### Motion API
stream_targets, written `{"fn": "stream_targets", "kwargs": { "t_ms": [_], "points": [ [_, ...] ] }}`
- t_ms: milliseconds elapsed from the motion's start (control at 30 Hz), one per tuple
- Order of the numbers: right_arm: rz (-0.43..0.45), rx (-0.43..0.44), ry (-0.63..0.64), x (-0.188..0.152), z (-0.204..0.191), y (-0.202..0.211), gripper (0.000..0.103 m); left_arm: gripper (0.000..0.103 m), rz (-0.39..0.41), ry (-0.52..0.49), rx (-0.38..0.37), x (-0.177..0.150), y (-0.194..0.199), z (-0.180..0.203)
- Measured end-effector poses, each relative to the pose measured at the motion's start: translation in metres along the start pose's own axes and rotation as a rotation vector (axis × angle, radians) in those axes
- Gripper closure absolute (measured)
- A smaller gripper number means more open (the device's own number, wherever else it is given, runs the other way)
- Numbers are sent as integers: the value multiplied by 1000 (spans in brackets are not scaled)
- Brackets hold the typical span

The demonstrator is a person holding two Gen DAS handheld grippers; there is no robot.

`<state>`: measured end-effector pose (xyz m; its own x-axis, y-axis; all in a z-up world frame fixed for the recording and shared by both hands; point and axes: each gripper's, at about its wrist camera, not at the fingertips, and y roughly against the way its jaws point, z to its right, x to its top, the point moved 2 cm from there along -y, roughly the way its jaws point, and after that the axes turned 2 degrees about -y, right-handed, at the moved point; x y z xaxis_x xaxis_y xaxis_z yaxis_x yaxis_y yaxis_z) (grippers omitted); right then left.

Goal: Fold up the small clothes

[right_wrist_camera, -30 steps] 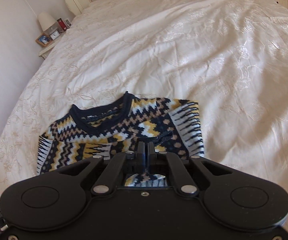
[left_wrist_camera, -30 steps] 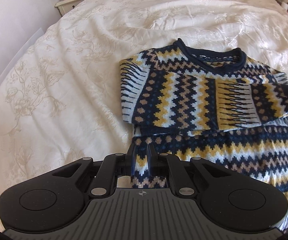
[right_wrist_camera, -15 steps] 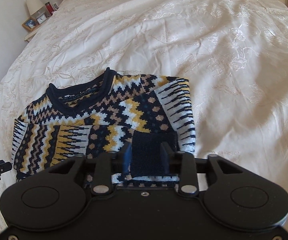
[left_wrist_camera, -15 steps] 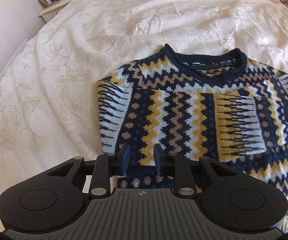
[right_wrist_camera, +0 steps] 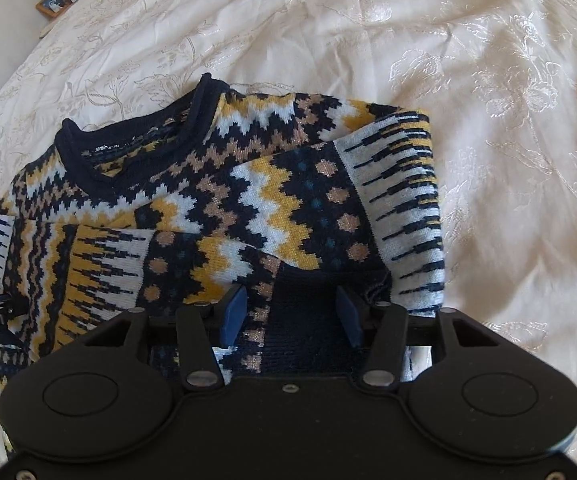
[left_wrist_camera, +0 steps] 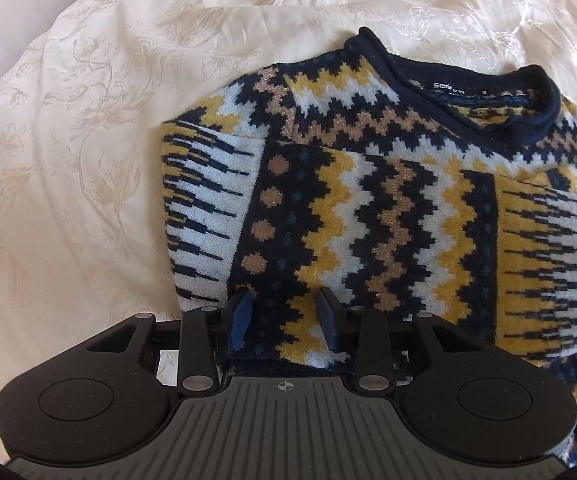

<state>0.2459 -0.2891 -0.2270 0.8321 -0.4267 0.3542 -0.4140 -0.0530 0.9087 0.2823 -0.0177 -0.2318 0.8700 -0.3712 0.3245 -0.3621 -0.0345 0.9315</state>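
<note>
Since the earlier frames both our grippers have released the hem and opened wide: left gripper (left_wrist_camera: 284, 316) and right gripper (right_wrist_camera: 292, 312) now hold nothing and hover low over the sweater (left_wrist_camera: 388, 220), which lies on the cream bedspread (left_wrist_camera: 88, 160) with sleeves crossed and lower half brought up. We judge this fold finished; next we should press flat or fold across. Thick, soft zigzag knit; the collar is rolled.

Folded sweater (left_wrist_camera: 388, 216), left claw (left_wrist_camera: 284, 320) spread, bedspread (left_wrist_camera: 68, 160)
</note>
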Motion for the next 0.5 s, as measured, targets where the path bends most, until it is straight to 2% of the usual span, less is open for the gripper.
{"fn": "stream_targets", "kwargs": {
  "t_ms": [133,300,333,367,400,433,500],
  "points": [
    [7,-7,22,1,-7,-4,35,63,11,-47,52,1,0,11],
    [12,6,35,2,-16,-8,13,48,20,-77,107,0,-1,17],
    [10,9,45,2,-18,-9,10,40,20,-77,116,0,-1,16],
    [10,4,56,2,-20,-9,8,18,12,-72,156,4,-2,16],
    [11,-3,66,2,-22,-10,6,6,5,-57,199,6,-5,13],
    [12,-5,75,2,-24,-11,4,0,-1,-31,216,8,-10,7],
    [20,-9,89,1,-27,-12,1,0,-4,23,151,8,-13,-3]
  ]
}}
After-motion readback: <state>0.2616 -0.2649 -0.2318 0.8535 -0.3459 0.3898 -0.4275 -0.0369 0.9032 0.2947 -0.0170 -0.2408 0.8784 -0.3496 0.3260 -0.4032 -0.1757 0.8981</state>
